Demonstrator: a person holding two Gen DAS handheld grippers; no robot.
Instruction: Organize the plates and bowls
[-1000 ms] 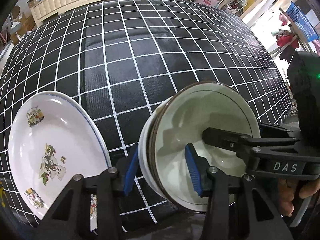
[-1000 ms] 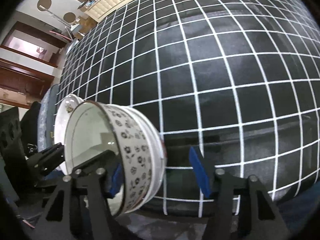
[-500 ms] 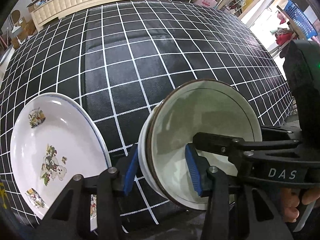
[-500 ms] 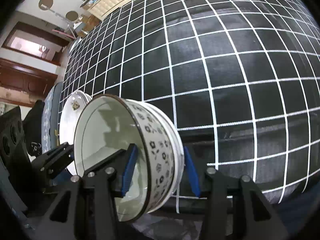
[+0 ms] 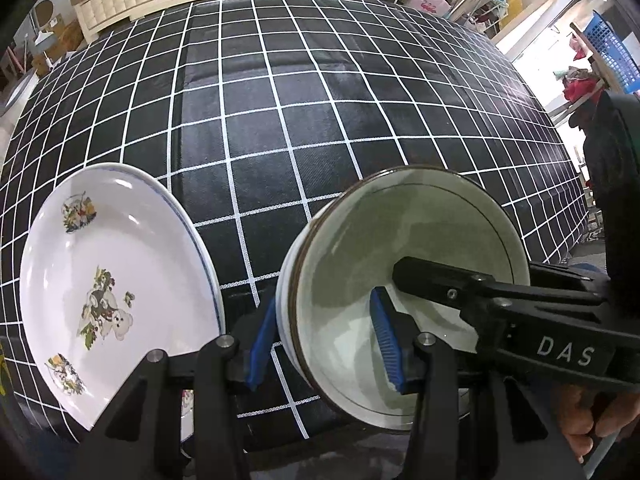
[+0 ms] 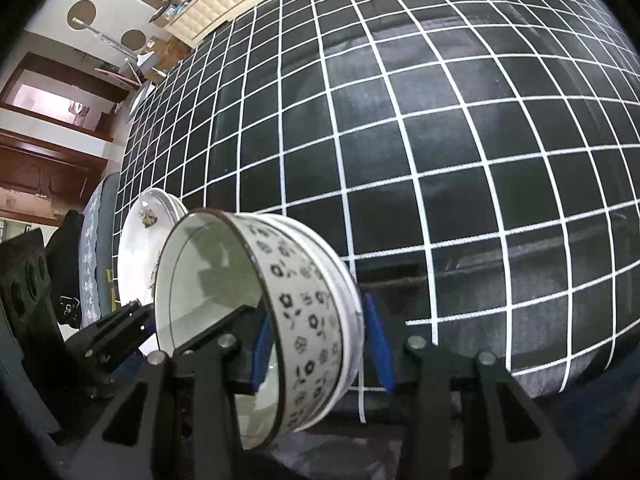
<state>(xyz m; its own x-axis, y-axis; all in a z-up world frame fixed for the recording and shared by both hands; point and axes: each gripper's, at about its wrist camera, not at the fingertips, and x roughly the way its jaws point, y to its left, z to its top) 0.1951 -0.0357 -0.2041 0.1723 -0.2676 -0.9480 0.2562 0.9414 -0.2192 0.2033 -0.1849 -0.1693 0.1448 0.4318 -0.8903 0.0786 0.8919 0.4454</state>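
Bowls first: I have a stack of round white ceramic bowls with a black flower print and dark rims (image 6: 308, 320) standing near the tabletop's near edge, on the black cloth with its white grid (image 5: 280, 120). My left gripper (image 5: 326, 340) straddles the stack's left wall, one blue pad outside, the other inside the top bowl; whether those pads press the wall I cannot tell. My right gripper (image 6: 318, 350) straddles the opposite wall, and its jaws are closing on that wall, the outer pad just beside the flowered side, not clearly touching. So the stack lies between my two claws, equally near both, each pointing steeply down over a rim. Left of the bowls, near the same edge, sit the white round plates with cartoon pictures (image 5: 116, 280), close to the stack but apart from it. A lift, I judge, depends on both pinches seating evenly.
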